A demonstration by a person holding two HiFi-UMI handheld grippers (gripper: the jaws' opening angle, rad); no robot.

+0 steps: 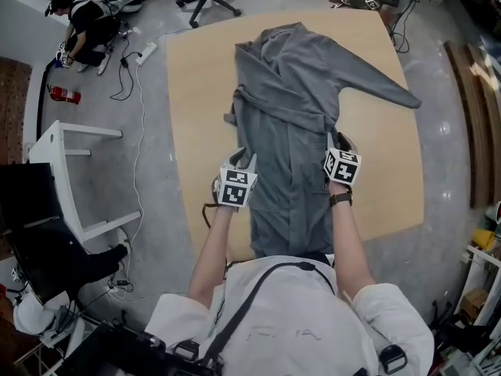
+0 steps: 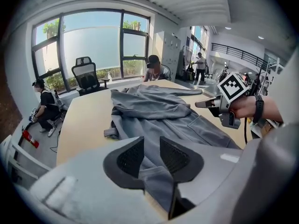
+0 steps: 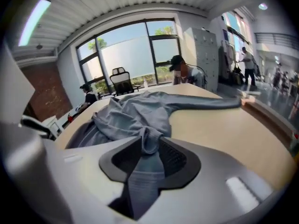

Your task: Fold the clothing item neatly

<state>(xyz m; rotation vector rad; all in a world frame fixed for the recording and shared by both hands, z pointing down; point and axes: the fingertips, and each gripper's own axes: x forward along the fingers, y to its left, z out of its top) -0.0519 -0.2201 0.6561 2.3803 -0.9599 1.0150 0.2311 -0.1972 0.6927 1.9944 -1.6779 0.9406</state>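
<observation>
The left claw (image 2: 152,148) filled the foreground, its dark pads (image 2: 130,158) closed on a fold of the grey garment (image 2: 159,111), with cloth running on below them. The garment lay spread along the pale wooden counter (image 2: 84,125), one sleeve (image 2: 184,93) stretched toward the far right edge. Above the garment's right side a hand (image 2: 244,108) held the right claw (image 2: 202,104), which pointed left with its marker cube (image 2: 232,87) on top. Whether it held cloth could not be told from there. Beyond the counter stood an office chair (image 2: 86,76) before tall windows (image 2: 93,41). A seated person (image 2: 156,70) was at the far end, and a crouching person (image 2: 44,107) was on the floor near a red fire extinguisher (image 2: 29,138).
</observation>
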